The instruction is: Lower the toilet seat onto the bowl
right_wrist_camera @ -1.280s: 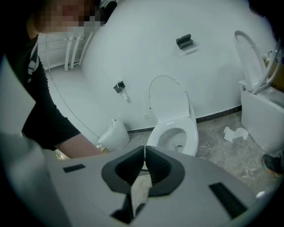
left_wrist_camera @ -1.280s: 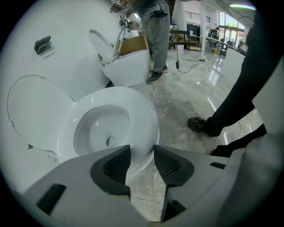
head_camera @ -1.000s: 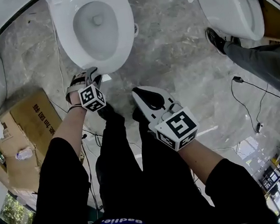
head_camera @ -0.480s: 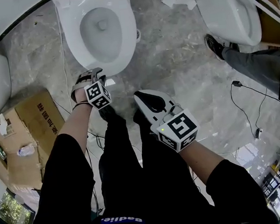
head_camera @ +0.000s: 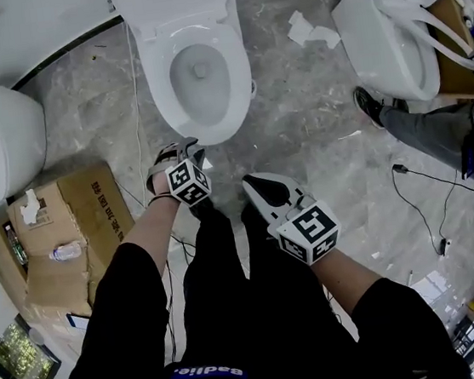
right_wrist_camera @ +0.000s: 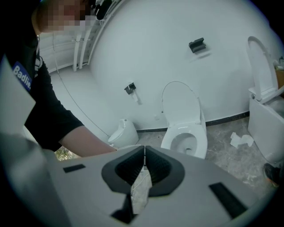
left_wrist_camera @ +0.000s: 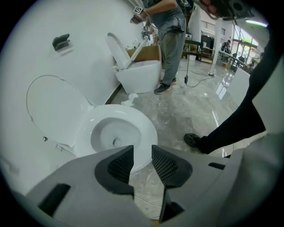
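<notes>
Left gripper view showed the toilet seat [left_wrist_camera: 55,111] upright against the wall at the floor's far edge, behind the bowl [left_wrist_camera: 145,126], so lowering remained undone; both grippers had drawn back. Left gripper [left_wrist_camera: 142,153] had just narrowed, part-open, empty; right gripper [right_wrist_camera: 144,153] was closed, empty. Shirt label [right_wrist_camera: 21,75] read "Badlie".

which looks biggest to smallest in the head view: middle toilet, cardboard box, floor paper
1-2. middle toilet and cardboard box: too alike to rank, toilet cut off at the top
3. floor paper: clearly smallest
</notes>
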Available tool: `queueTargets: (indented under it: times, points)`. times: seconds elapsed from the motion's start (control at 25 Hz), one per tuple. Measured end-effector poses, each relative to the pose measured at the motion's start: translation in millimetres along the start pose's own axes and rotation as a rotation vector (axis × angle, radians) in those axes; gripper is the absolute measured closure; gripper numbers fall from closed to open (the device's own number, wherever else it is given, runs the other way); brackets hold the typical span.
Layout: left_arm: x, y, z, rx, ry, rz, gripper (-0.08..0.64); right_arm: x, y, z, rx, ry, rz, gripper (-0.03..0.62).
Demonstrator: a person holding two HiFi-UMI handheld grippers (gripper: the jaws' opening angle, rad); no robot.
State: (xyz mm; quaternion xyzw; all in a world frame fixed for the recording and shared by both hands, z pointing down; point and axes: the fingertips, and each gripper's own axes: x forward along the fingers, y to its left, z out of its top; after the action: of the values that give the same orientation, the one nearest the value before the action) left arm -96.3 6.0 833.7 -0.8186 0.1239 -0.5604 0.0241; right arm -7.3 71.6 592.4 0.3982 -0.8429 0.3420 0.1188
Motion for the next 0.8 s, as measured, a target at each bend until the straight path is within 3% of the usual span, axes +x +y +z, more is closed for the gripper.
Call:
queueTargets:
  times: [0.24, 0.44, 0.8]
  points:
    - [-62, 18, 15, -0.225, -0.064, 0.039, 0.428, -11, 23, 27, -0.021, -0.003, 0.008, 0.563]
    - [-113, 23, 25, -0.341, -0.116, 0.072, 0.435, -20, 48, 56, -0.069, -0.021, 0.019, 0.563]
    - [-206, 36, 78, -0.604, -0.314, 0.096, 0.439, -34, 76, 89, -0.115, -0.031, 0.020, 0.563]
